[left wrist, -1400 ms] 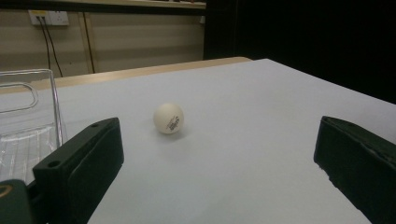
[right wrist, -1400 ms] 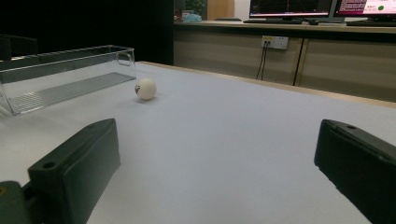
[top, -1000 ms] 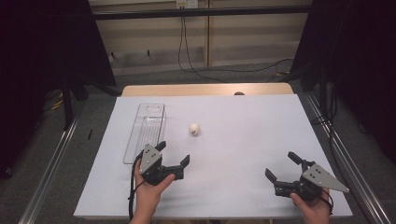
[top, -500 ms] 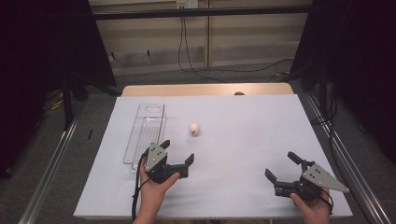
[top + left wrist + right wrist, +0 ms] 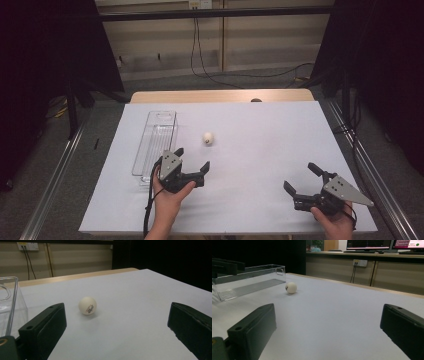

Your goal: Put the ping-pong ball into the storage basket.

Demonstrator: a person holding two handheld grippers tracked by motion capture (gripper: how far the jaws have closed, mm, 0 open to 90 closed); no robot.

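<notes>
A white ping-pong ball [image 5: 208, 138] with a small printed mark rests on the white table [image 5: 260, 130]. In the left gripper view the ball [image 5: 87, 305] lies a short way ahead, nearer the left jaw. My left gripper [image 5: 192, 159] is open, just below the ball and beside the clear tray [image 5: 156, 142]. My right gripper [image 5: 303, 179] stands open near the front right corner, far from the ball [image 5: 291, 287]. Nothing is between either pair of jaws.
The long clear plastic tray [image 5: 249, 280] lies lengthwise at the table's left, empty as far as I can see. A wooden strip [image 5: 220, 96] borders the far edge. Cables [image 5: 210, 60] hang on the wall behind. Dark curtains flank both sides.
My left gripper has moved forward and slightly right toward the ball. The right gripper and the ball have stayed put.
</notes>
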